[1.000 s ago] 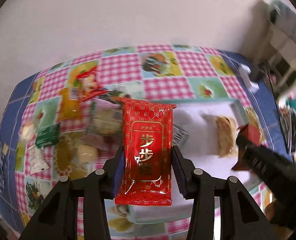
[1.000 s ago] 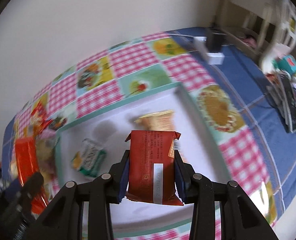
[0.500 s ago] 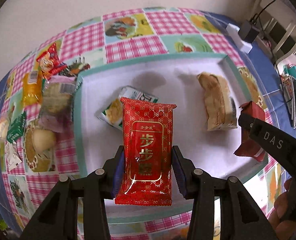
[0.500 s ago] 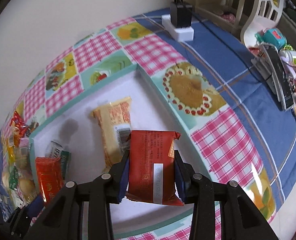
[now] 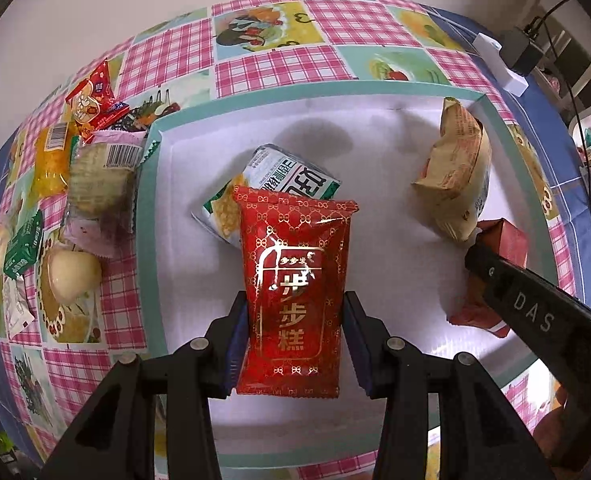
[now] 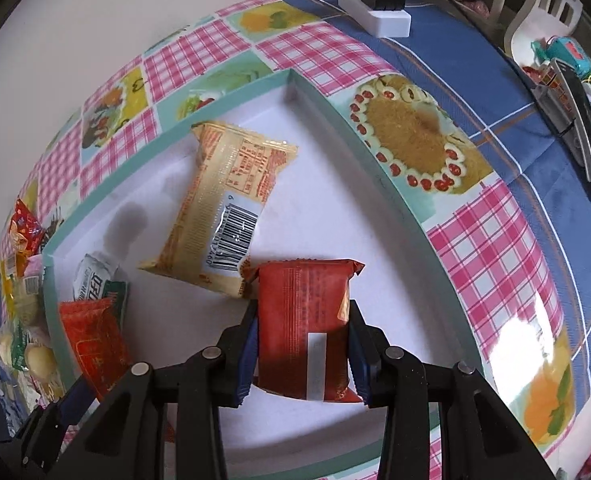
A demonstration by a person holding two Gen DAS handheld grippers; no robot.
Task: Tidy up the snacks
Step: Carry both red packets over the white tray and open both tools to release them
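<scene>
Counting inside the shallow white tray with a teal rim (image 5: 183, 118), two snacks lie on its floor: one green-and-white foil packet (image 5: 283, 178) and one tan crinkled packet with a barcode (image 6: 227, 208). Two more hang above it, one in each tool. The left tool (image 5: 295, 344) is clenched on a shiny red packet with gold characters (image 5: 295, 280), its blue pads (image 5: 233, 344) pressing both sides, and the packet's top edge overlaps the green-and-white one in the view. The right tool (image 6: 301, 356) is narrowly closed on one matte orange-red packet with a white stripe (image 6: 301, 316), just beside the tan packet. Left of the tray, on the checked pink-and-picture tabletop (image 5: 279, 68), a loose heap of small wrapped snacks (image 5: 87, 184) remains; their number I cannot tell.
</scene>
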